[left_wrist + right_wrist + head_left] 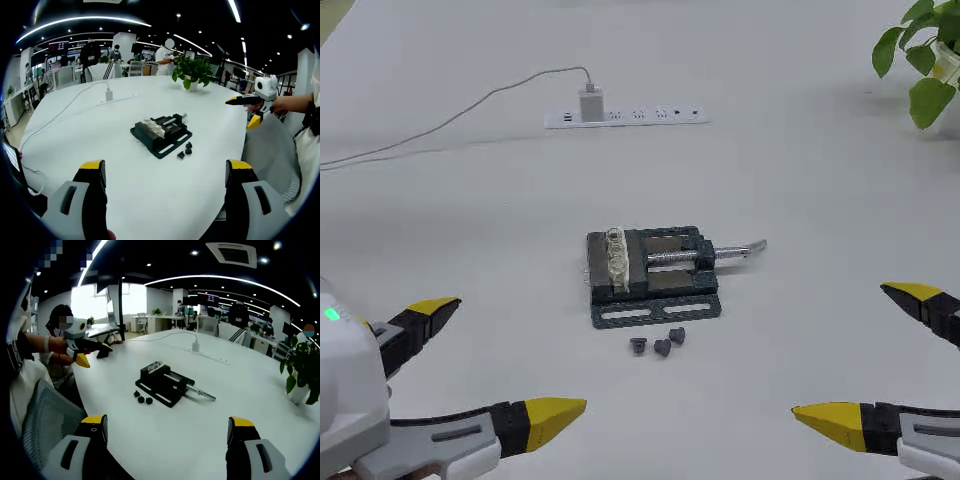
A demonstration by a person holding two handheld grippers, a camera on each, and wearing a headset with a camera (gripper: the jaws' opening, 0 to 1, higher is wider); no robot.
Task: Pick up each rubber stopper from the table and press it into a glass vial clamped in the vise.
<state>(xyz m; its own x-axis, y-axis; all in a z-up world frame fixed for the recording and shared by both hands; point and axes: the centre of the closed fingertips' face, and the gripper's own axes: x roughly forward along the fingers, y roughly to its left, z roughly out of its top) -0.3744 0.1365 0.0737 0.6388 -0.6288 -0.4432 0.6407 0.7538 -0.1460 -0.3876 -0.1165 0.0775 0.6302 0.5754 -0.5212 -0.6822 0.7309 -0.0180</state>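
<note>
White table (pixel 800 200), large, with a rounded edge in both gripper views. Dark vise (pixel 653 280) sits mid-table, flat on its base, screw handle pointing right in the head view. Three dark rubber stoppers (pixel 661 346) lie loose just in front of the vise on the near side, clustered together and clear of its base. White power strip (pixel 625 117) is well beyond the vise, with a white charger (pixel 591 103) plugged in. The charger's cable (pixel 450 122) trails left across the top. Potted plant (pixel 925 60) stands far right of the vise, by the table edge.
</note>
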